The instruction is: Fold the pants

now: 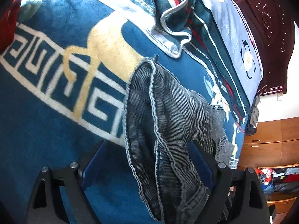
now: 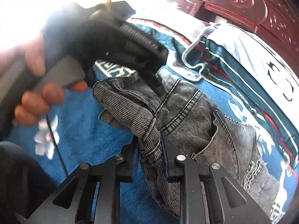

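Grey-black corduroy pants [image 1: 168, 123] lie on a blue patterned blanket [image 1: 65, 74]. In the left wrist view my left gripper [image 1: 147, 155] stands wide open, its jaws on either side of a bunched part of the pants. In the right wrist view my right gripper [image 2: 150, 149] is shut on a gathered fold of the pants [image 2: 186, 115], with a back pocket to its right. The left gripper's body [image 2: 130, 46] and the hand holding it [image 2: 37, 100] show above the pants there.
A folded blue, white and red quilt [image 1: 186, 18] lies at the far side of the bed. A dark red carved headboard [image 1: 271, 18] stands behind it. Wooden drawers [image 1: 271, 140] and clothes lie at the right.
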`<state>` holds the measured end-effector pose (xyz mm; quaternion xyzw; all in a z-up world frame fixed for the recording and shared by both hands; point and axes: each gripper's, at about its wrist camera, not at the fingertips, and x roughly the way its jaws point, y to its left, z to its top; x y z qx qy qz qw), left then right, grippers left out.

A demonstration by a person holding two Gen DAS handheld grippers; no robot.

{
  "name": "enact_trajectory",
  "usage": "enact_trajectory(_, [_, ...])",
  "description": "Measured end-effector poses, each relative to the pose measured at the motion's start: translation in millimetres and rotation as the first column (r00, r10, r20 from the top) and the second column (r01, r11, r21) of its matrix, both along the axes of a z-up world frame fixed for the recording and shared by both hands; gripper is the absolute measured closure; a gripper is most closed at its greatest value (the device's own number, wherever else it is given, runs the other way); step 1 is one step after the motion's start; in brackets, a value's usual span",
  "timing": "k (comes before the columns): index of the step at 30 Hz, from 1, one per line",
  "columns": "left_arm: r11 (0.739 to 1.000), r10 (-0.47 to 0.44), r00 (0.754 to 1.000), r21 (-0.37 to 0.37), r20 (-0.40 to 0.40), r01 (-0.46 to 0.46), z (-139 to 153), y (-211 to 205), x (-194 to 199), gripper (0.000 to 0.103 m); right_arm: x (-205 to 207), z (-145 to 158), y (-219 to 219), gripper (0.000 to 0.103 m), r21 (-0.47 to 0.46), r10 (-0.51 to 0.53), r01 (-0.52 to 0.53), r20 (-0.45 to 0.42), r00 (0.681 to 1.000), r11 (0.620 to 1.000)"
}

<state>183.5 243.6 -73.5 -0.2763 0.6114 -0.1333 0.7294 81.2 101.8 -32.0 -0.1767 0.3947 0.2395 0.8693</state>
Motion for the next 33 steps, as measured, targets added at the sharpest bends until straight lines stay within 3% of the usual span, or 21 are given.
enact_trajectory(4, [1.000,0.018,1.000,-0.024,-0.006,-0.018,-2.4,-7.6,0.4,0.019,-2.1,7.9,-7.3,0.084,0.060,-0.024,0.024,-0.011,1.000,0.998])
enact_trajectory(7, [0.997,0.042,0.999,-0.065,-0.009,-0.043,-2.3,-11.8,1.8,0.036,-2.2,11.5,-12.5,0.084,0.075,-0.028,0.029,-0.014,1.000,0.997])
enact_trajectory(9, [0.996,0.044,0.999,-0.078,-0.001,-0.044,0.6,-15.1,2.9,0.057,-6.7,11.5,-12.2,0.084,0.071,-0.028,0.028,-0.011,1.000,0.997])
enact_trajectory(11, [0.998,0.032,0.999,-0.063,0.027,-0.030,7.7,-21.0,3.4,0.074,-7.4,11.4,-13.4,0.084,0.071,-0.028,0.029,-0.013,1.000,0.997])
enact_trajectory(12, [0.999,0.022,0.999,-0.050,0.044,-0.020,12.2,-24.4,3.0,0.077,-7.4,11.3,-13.7,0.084,0.072,-0.028,0.029,-0.014,1.000,0.997])
enact_trajectory(16, [1.000,-0.022,0.995,0.024,0.093,0.020,27.8,-36.4,1.9,0.081,-8.5,11.8,-15.1,0.084,0.071,-0.030,0.031,-0.011,0.999,0.997])
enact_trajectory(33, [0.990,-0.105,0.973,0.116,0.205,0.082,84.0,-81.7,-10.8,0.082,-30.0,36.3,-54.3,0.084,0.162,-0.106,0.103,0.009,0.994,0.981])
